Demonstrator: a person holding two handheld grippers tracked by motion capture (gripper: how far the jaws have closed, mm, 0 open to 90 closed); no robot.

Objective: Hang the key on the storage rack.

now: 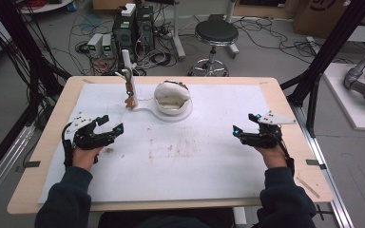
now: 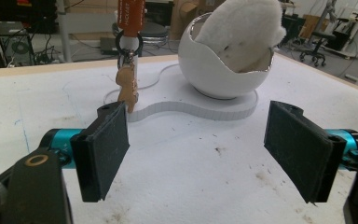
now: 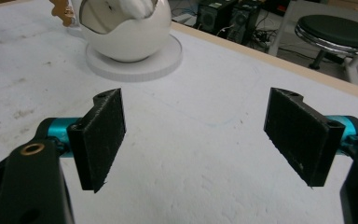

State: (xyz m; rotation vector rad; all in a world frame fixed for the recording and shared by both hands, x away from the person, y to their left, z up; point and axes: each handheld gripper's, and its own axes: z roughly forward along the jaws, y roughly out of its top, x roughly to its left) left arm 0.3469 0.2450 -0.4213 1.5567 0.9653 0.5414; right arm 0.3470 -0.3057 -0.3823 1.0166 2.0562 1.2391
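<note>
Jaws spread wide and empty on the left hand-held gripper (image 1: 110,124), beyond it a small brown figure-shaped keyring (image 1: 131,99) hanging beside the white egg-shaped bowl (image 1: 172,98) mid-bench, and the right hand-held gripper (image 1: 245,123) equally agape, holding nothing.

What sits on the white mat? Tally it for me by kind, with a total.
Round white bowl: 1
White plush toy in the bowl: 1
Flat white base under the bowl: 1
Tan charm hanging over the base: 1
Upright stand the charm hangs from: 1
Hand-held grippers, left gripper and right gripper, both open: 2
Total: 7
</note>
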